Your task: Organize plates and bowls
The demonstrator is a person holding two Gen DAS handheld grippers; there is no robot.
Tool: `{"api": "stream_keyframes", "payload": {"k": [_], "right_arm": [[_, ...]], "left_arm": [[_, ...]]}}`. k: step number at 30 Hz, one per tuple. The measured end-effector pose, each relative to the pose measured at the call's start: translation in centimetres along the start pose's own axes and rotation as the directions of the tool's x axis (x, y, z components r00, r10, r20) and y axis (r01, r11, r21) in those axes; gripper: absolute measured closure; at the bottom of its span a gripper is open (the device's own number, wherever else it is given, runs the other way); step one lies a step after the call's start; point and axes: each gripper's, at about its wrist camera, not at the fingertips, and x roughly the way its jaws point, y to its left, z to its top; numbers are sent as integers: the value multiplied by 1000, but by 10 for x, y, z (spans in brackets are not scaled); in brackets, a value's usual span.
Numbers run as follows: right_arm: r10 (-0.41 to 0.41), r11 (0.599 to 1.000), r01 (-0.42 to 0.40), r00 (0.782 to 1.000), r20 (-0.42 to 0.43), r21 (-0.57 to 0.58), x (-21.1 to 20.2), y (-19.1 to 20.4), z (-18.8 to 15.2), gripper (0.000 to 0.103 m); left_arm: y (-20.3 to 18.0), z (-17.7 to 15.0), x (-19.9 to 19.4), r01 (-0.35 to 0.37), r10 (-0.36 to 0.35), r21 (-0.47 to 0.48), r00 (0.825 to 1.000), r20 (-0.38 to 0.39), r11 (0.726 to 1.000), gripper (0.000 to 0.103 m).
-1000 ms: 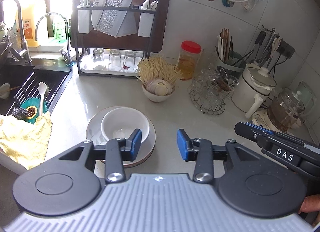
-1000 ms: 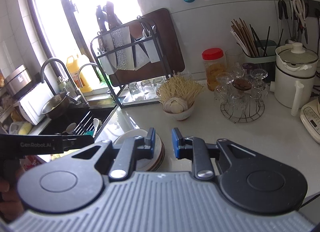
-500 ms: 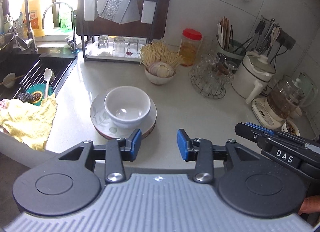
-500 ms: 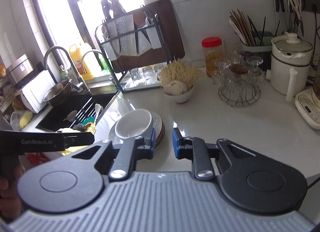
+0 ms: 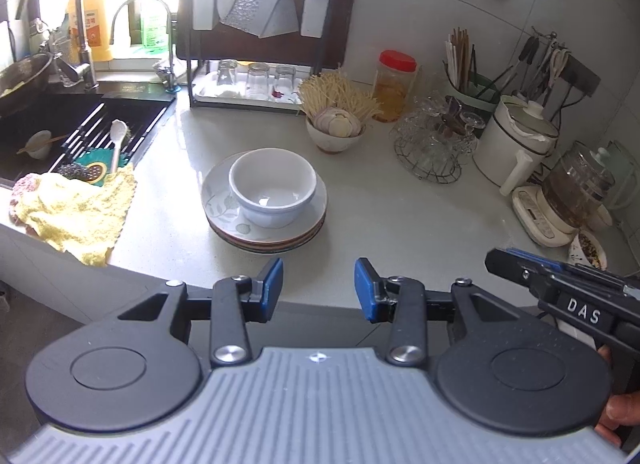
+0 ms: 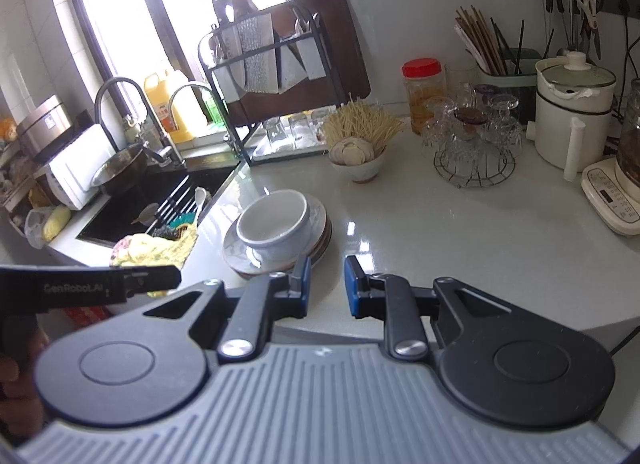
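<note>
A white bowl (image 5: 272,184) sits upright and empty on a stack of several plates (image 5: 222,204) near the front of the pale counter. My left gripper (image 5: 318,276) hangs in front of and below the stack, by the counter's front edge, open with nothing between its blue pads. In the right wrist view the same bowl (image 6: 272,220) and plates (image 6: 322,224) lie just beyond the left fingertip of my right gripper (image 6: 327,276). Its jaws stand a little apart and hold nothing. Each gripper's body shows at the edge of the other's view.
A yellow cloth (image 5: 76,212) drapes over the sink's (image 5: 48,120) near edge on the left. Behind the stack stand a small bowl of garlic and noodles (image 5: 336,132), a wire rack of glasses (image 5: 432,144), a white kettle (image 5: 516,140) and a dish rack (image 5: 256,24).
Both grippers have drawn back from the counter. The bowl and plates now look farther off and higher in both views, and the counter's front edge has come into sight.
</note>
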Motion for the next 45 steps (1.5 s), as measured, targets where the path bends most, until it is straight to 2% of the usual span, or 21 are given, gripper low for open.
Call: {"api": "stream_keyframes", "payload": {"k": [13,15,16,17,18,21,28,30,41,45], "right_arm": [[31,999,-31,1000,0,-40,-9,10,-11,80],[16,999,-15,1000,5,-31,-9,9,-12,60],[15,1000,-15,1000,9,-24,-10,8,-13,57],[18,1000,-18,1000,7,-19,-10,8,-13,57],[20,1000,-20,1000,4,-19,-10,7,-14,57],[21,1000,-21,1000,2,-23,-10,6,-15,57],[17,999,-17,1000,-4,-49,-12,4,-14,56],[15,999,-15,1000,0,-50,-13,3,-13,55],[21,998,-21,1000,10,-63,-17,5,-13,55],[21,998,-19,999,27,-62,-21,5,-12,55]], "left_arm": [[-4,-23,-15,-25,25,-23,1000,7,999,58],[-2,-25,-18,-35,35,-35,999,7,999,58],[-1,-26,-19,-41,41,-37,999,7,998,58],[0,-27,-21,-44,44,-40,999,7,998,56],[0,-28,-22,-44,44,-45,999,7,998,49],[-3,-30,-25,-44,45,-43,999,20,998,42],[-7,-33,-32,-46,48,-43,998,39,998,39],[-8,-33,-34,-50,52,-44,998,47,998,35],[-8,-33,-44,-63,66,-48,995,70,997,34],[-9,-33,-47,-67,70,-42,994,81,997,29]]}}
